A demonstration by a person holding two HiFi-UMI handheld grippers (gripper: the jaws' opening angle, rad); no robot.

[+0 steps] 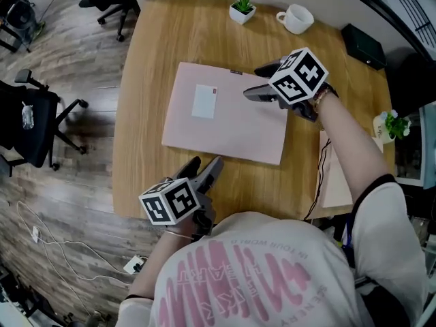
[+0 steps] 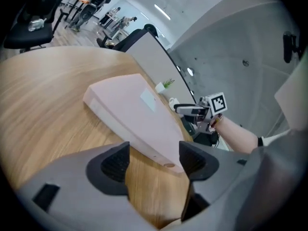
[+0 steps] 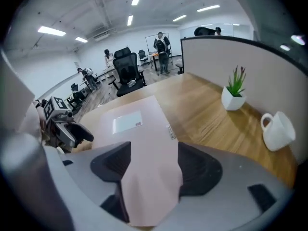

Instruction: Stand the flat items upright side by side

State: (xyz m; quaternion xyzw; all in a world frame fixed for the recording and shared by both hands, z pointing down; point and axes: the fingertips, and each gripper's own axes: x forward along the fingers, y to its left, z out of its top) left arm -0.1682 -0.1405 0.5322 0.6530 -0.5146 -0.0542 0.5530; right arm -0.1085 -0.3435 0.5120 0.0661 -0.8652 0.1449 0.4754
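Observation:
A flat pink package (image 1: pixel 225 114) with a white label (image 1: pixel 204 101) lies flat on the round wooden table (image 1: pixel 143 80). My left gripper (image 1: pixel 208 162) stands open at the package's near edge. In the left gripper view the package's near corner (image 2: pixel 163 153) reaches in between the jaws of that gripper (image 2: pixel 154 160), and the pads are off it. My right gripper (image 1: pixel 253 82) is open at the package's far right edge. In the right gripper view the pink surface (image 3: pixel 144 138) runs between and under the spread jaws of the gripper (image 3: pixel 154 165).
A small potted plant (image 1: pixel 242 9) and a white mug (image 1: pixel 296 18) stand at the table's far edge, with a black box (image 1: pixel 363 45) further right. A beige flat item (image 1: pixel 337 176) with dark cords lies at the right edge. An office chair (image 1: pixel 34 125) stands on the floor at the left.

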